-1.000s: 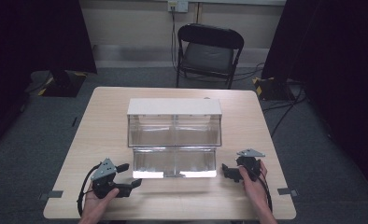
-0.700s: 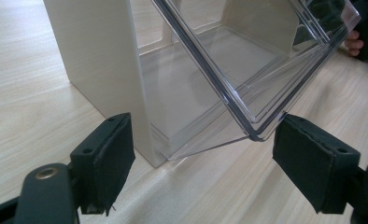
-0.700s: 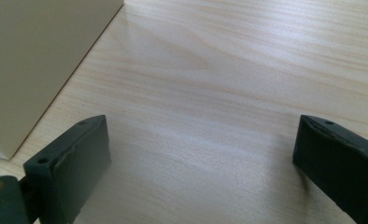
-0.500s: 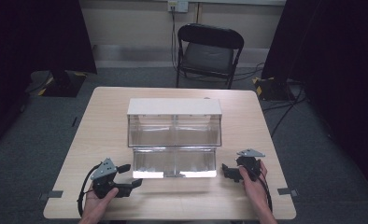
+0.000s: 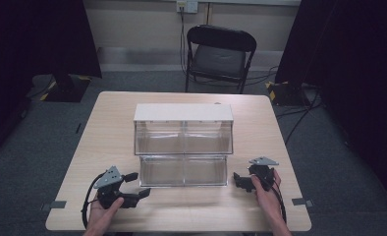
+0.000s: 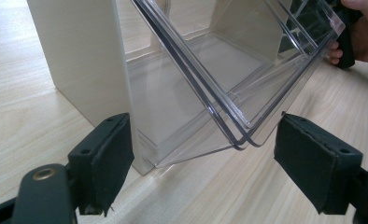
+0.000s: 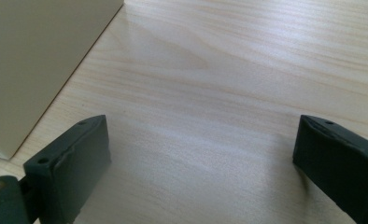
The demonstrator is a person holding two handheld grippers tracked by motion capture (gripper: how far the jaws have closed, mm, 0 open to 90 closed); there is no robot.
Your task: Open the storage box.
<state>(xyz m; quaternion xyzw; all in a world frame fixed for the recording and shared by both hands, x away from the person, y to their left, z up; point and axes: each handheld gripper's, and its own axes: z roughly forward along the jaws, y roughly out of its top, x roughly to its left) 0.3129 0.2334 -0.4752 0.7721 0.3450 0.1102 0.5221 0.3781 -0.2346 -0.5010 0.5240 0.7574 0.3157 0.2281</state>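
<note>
A white-framed cabinet (image 5: pixel 183 112) with clear plastic bins stands in the middle of the table (image 5: pixel 113 128). Its lower bins (image 5: pixel 183 170) are tilted out toward me. In the left gripper view the tilted clear bins (image 6: pixel 247 79) hang just ahead of the jaws, beside the white side wall (image 6: pixel 79 56). My left gripper (image 5: pixel 138 185) rests open at the cabinet's front left corner, holding nothing. At the front right corner, my right gripper (image 5: pixel 239 180) is open and empty too. The right gripper view looks over bare wood between the open right gripper (image 7: pixel 201 163), with the cabinet's side (image 7: pixel 37 60) at the left.
A black folding chair (image 5: pixel 220 54) stands beyond the table's far edge. Dark curtains hang on both sides and cables lie on the floor at the right. The other hand (image 6: pixel 362 32) holding its gripper shows past the bins in the left gripper view.
</note>
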